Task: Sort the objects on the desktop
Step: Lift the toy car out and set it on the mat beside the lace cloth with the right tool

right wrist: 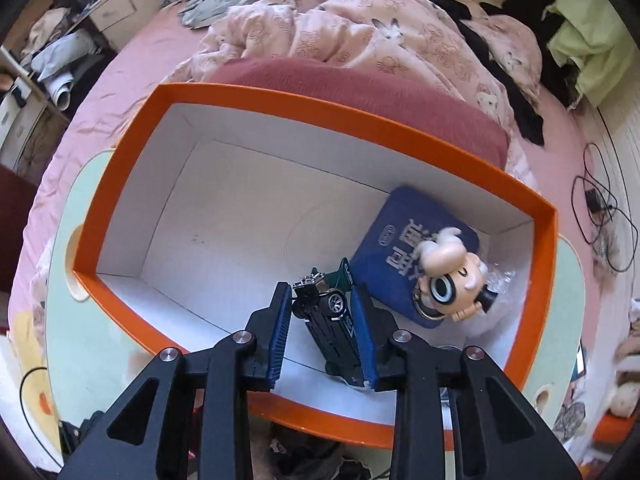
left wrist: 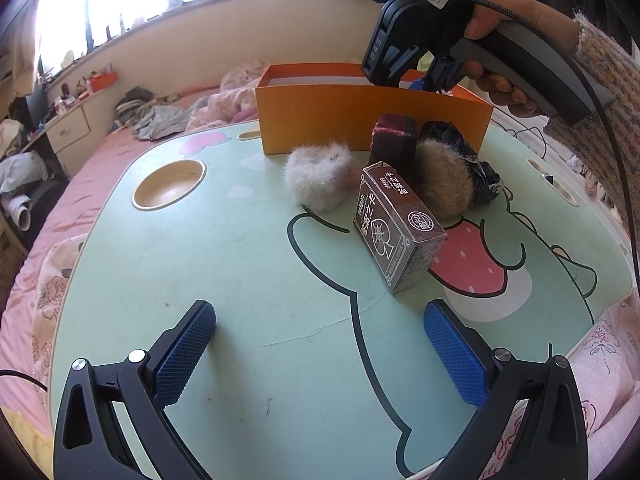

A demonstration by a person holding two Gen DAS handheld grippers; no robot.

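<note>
right gripper [right wrist: 322,322] hangs over the orange box [right wrist: 120,184], pointing steeply down, its jaws nearly together with a small black toy car [right wrist: 326,320] between them; the car lies against the right pad [right wrist: 366,336] while a gap shows on the left pad side, so whether it is firmly pinched or only leaning there i cannot tell. the car sits lower centre of the right wrist frame, inside the box opening, above the white floor. looks like a hard, light, stiff thing, probably metal or plastic, smooth sides so likely slippery; best held across its long flat flanks, not by wheels or nose. a drop into the box should not harm it, my guess. already in the box, right of centre: a blue pouch [right wrist: 400,240] and a big-headed figurine [right wrist: 448,276] lying on it. left gripper [left wrist: 320,356] is spread wide and holds nothing, low over the green cartoon desk [left wrist: 240,280]. left on the desk, mid frame of the left wrist view: a card box [left wrist: 396,228], stiff and easy by its narrow sides; a white fur puff [left wrist: 318,178] and a brown fur puff [left wrist: 446,180], soft, squashy, light.
</note>
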